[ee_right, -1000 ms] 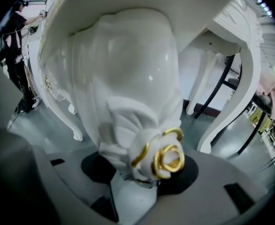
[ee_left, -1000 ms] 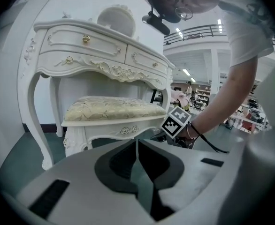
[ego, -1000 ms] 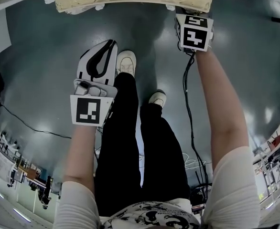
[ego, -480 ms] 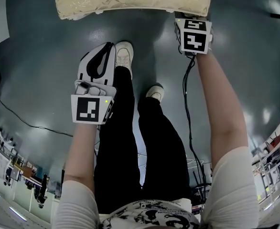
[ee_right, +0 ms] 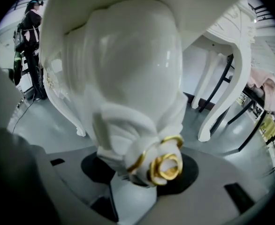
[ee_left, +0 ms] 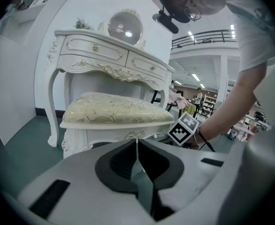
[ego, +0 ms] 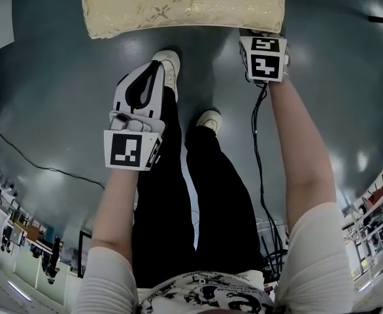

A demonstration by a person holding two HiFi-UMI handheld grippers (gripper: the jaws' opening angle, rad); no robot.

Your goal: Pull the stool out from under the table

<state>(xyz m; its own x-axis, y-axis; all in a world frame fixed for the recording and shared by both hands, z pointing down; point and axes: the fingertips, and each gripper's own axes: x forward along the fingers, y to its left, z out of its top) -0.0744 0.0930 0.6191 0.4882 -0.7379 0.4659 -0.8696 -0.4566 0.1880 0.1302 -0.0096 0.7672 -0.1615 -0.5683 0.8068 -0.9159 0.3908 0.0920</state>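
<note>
I am holding the stool (ee_left: pixel 118 109) by one carved corner (ee_right: pixel 128 93); my right gripper (ee_right: pixel 142 175) is standing wide, its jaws clamped on either side of the leg top just above the gold rose ornament (ee_right: pixel 165 165); my left gripper (ee_left: pixel 137 146) is hanging free with its jaws pressed together and nothing between them. The stool is standing just in front of the white table (ee_left: pixel 109 55); whether its rear edge is clear of the tabletop, I cannot tell. I am judging this to be the drag itself, well along. The next move is calling for a level pull toward my body, keeping the grip square so the stool is not twisting about that one corner. My own shoes (ego: pixel 168 67) are standing close behind the seat, in the path; a cable (ego: pixel 255 142) is trailing along the floor beside my right leg.
</note>
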